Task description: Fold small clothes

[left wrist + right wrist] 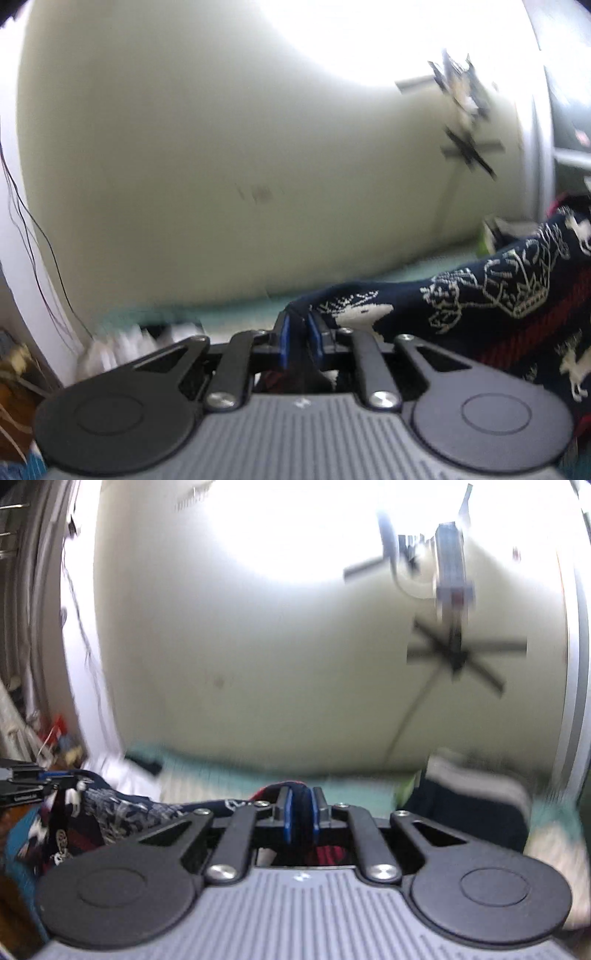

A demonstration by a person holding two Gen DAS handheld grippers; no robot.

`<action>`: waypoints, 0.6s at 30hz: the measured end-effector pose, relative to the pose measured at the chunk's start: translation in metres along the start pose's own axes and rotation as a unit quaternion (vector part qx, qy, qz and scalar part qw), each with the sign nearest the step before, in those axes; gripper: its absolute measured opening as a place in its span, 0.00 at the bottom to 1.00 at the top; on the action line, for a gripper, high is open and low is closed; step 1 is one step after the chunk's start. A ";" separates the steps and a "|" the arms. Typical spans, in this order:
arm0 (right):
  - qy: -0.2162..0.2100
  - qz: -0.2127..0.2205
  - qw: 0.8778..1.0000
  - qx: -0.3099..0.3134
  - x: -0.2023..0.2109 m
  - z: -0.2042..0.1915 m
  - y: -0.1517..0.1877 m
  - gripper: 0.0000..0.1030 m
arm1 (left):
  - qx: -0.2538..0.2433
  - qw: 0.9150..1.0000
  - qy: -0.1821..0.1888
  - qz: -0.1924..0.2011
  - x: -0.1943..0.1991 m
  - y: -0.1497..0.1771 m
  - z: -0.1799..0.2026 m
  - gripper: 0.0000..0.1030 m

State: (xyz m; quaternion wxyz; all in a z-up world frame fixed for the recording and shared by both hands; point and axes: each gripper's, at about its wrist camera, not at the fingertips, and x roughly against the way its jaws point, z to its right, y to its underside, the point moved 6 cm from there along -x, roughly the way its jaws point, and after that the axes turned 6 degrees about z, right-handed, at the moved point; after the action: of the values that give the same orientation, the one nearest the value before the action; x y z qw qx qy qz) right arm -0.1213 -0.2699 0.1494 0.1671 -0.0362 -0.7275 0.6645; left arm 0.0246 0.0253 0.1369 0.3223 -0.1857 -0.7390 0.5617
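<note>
A small navy knitted garment [491, 291] with white animal patterns and red stripes is held up off the teal surface [236, 314]. My left gripper [298, 334] is shut on one edge of it; the cloth stretches away to the right. My right gripper [301, 812] is shut on another edge of the same garment [110, 812], which hangs off to the left. The left gripper [22, 786] shows at the left edge of the right wrist view. Both views are blurred by motion.
A pale wall [221, 147] fills the background. A stand with crossed black legs [458, 653] stands at the right. Folded clothes [472, 801] lie at the right on the teal surface [221, 775]. White cloth [122, 347] lies at the left. Thin cables [37, 236] hang at the far left.
</note>
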 end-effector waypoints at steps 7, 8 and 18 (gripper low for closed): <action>0.153 0.061 0.984 0.061 -0.121 0.000 -0.069 0.63 | 0.054 0.990 -0.128 -0.025 -0.134 -0.069 -0.007 0.16; 0.167 0.058 0.982 0.065 -0.126 0.004 -0.064 0.70 | 0.067 0.990 -0.118 -0.032 -0.134 -0.060 -0.006 0.15; 0.009 -0.028 0.999 -0.020 0.006 0.018 0.104 0.71 | 0.174 0.964 0.121 -0.158 -0.051 0.102 0.026 0.50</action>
State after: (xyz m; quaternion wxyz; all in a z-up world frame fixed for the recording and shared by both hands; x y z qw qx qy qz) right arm -0.1493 -0.2736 0.0476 0.1915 -0.0248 -0.7397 0.6446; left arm 0.0344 0.0048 0.0222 0.5217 -0.0740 -0.6054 0.5966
